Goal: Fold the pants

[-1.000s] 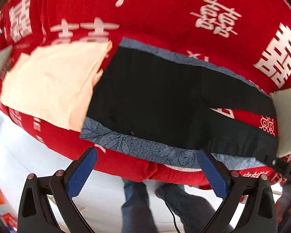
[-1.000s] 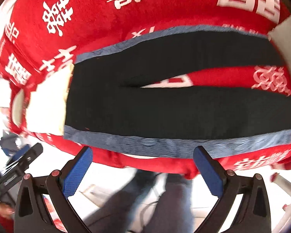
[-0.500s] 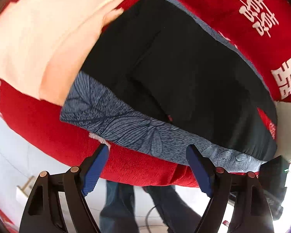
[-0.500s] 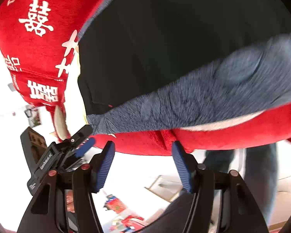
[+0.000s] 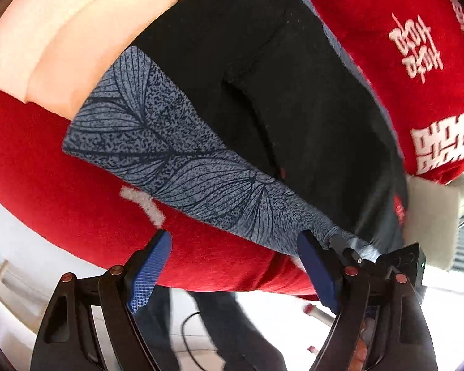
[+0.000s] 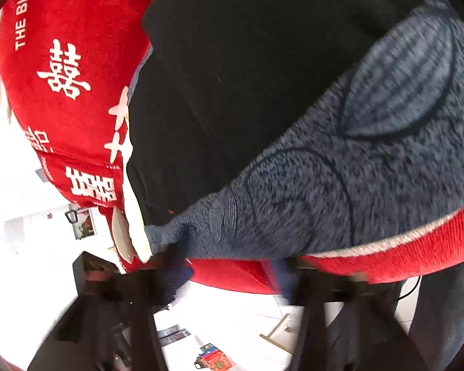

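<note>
The pants (image 5: 294, 102) lie flat on a red cloth-covered surface (image 5: 62, 170), just ahead of and above both pairs of tongs, their long axis running along the near edge of that surface, so the grey leaf-patterned side stripe (image 5: 182, 160) is the part closest to both hands. The left tongs (image 5: 235, 266) stand released, wide apart, with the blue pads just short of the stripe and only red cloth between them; nothing is gripped. The right tongs (image 6: 229, 275) are blurred and closing at the near edge further along the stripe (image 6: 340, 185); whether they already pinch the fabric I cannot tell. In the left view the other tool shows at the stripe's far end, so the two hands sit apart along one edge, seemingly ready to lift it and fold away from the person. A peach cloth (image 5: 62, 31) touches the waist end beyond the left tongs; across the pants, bare red cloth gives room to fold.
</note>
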{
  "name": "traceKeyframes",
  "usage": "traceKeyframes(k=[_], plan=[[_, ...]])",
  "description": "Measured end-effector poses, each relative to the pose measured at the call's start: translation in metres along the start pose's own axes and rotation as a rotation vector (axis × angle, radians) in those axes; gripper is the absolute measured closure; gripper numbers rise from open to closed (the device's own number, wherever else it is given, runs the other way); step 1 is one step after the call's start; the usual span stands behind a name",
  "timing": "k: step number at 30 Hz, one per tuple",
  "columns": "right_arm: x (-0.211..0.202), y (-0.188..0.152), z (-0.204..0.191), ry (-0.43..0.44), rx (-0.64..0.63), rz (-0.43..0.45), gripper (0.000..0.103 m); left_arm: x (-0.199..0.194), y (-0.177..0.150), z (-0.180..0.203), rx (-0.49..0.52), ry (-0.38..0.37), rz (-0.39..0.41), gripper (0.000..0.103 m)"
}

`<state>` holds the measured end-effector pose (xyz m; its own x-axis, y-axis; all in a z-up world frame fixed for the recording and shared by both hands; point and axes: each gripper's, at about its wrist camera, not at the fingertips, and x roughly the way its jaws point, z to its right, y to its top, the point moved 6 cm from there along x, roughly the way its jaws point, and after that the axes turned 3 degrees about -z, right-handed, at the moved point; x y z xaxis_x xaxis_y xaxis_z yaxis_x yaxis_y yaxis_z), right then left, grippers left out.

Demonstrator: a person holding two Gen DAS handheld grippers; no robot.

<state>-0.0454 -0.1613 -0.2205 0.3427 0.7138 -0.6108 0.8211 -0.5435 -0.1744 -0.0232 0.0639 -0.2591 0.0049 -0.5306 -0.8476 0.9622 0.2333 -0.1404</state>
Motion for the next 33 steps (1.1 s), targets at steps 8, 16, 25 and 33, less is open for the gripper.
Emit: traceKeyframes(k=[8,16,25,33], plan=[[-0.025,0.006,-0.044,0.062,-0.068,0.002,0.086,-0.004,0.022,0.006,-0.105,-0.134,0.029,0.019],[-0.021,0.004,-0.036,0.029,-0.100,-0.032,0.082,0.010,0.046,0.018,-0.097,-0.078,0.045,0.069],[-0.044,0.014,0.031,0.047,0.062,0.070,0.048,-0.001,0.050,0.035,0.028,-0.077,0.026,0.083],[-0.084,0.025,0.069,0.258,0.279,0.209,0.058,0.003,0.050,0.030,0.054,-0.047,-0.018,0.083]])
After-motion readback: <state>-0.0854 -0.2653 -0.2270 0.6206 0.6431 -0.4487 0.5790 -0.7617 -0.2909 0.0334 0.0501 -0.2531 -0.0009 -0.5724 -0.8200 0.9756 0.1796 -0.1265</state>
